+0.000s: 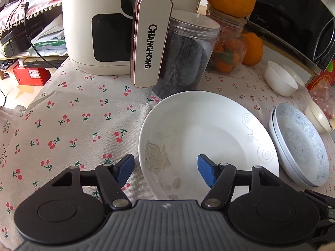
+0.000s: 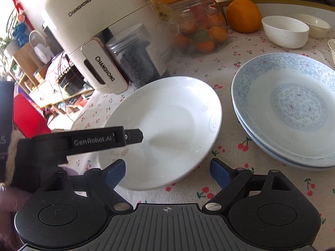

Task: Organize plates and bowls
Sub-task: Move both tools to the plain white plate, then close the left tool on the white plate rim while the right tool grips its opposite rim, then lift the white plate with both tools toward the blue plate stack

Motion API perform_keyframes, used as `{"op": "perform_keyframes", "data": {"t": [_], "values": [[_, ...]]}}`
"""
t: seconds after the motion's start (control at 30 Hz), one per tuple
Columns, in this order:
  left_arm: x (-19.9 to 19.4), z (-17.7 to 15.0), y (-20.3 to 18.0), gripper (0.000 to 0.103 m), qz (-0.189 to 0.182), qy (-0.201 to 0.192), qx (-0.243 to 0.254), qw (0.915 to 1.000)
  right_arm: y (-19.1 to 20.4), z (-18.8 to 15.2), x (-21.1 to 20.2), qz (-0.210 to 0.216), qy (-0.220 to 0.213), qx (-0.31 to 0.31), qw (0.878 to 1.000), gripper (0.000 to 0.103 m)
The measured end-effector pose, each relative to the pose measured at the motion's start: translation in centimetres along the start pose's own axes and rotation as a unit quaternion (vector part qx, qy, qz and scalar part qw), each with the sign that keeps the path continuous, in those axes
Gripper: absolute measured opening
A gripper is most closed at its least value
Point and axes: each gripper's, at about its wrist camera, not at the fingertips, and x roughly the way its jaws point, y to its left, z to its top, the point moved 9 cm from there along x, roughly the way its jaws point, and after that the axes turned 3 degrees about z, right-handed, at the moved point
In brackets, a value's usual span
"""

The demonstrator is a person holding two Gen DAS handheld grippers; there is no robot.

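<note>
White plate [image 1: 209,138] rim straddled by left gripper [image 1: 165,170], jaws parted, not pressing; right gripper [image 2: 167,172] spread wide, nothing held, near plate edge; cherry-print tablecloth [image 1: 79,113] beneath; air fryer [image 1: 108,25] behind.

Both wrist views steeply downward, close over the shared white plate [image 1: 209,133].

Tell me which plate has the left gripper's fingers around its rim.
The plain white plate with faint swirls; the blue-patterned plates lie stacked beside it, untouched.
</note>
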Motion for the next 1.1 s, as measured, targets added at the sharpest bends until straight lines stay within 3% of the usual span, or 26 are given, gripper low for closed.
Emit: {"op": "perform_keyframes", "data": {"t": [0.17, 0.37, 0.47, 0.63, 0.7, 1.1], "values": [[0.1, 0.2, 0.2, 0.042, 0.007, -0.002, -0.007, 0.9999, -0.1, 0.5, 0.3, -0.004, -0.010, 0.020, 1.000, 0.089], [0.1, 0.3, 0.6, 0.034, 0.007, -0.004, -0.015, 0.9999, 0.0, 0.5, 0.2, -0.018, -0.013, 0.014, 1.000, 0.081], [-0.1, 0.3, 1.1, 0.026, 0.005, -0.004, -0.027, 0.9996, -0.3, 0.6, 0.0, -0.033, -0.013, 0.016, 0.999, 0.068], [-0.3, 0.3, 1.7, 0.021, -0.007, 0.002, -0.054, 0.9985, -1.4, 0.9, -0.6, -0.053, -0.012, 0.032, 0.998, 0.037], [-0.5, 0.4, 1.7, 0.020, -0.011, 0.002, -0.058, 0.9982, -1.5, 1.2, -1.0, -0.052, -0.019, 0.027, 0.998, 0.033], [-2.5, 0.6, 1.5, 0.019, -0.026, -0.010, -0.065, 0.9975, -0.8, 2.9, -3.6, -0.025, -0.042, 0.022, 0.999, 0.030]]}}
